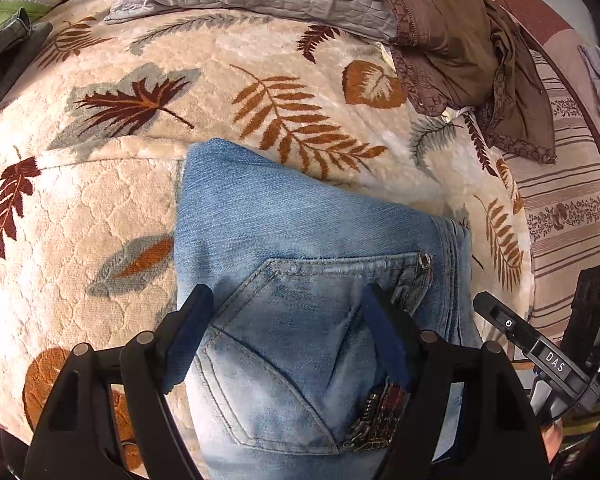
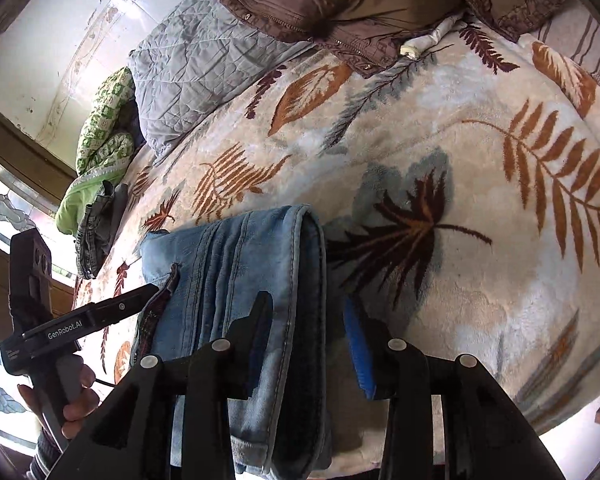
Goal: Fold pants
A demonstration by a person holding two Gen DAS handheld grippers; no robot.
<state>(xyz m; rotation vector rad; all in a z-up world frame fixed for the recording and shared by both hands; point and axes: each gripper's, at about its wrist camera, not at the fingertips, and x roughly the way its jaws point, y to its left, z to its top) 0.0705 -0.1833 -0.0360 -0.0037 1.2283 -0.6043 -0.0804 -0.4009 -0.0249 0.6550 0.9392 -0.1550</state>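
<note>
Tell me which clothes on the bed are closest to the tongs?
The light blue jeans, folded, lie right between the left tongs. The brown jacket and the small grey jeans sit far back by the bed's edges.

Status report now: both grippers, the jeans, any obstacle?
Left gripper, right gripper open. Folded light-blue denim jeans on leaf-patterned blanket. Nothing blocking.

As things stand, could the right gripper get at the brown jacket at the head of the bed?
Probably yes: the right gripper is open over the folded jeans, and only bare leaf-print blanket separates it from the brown jacket.
</note>
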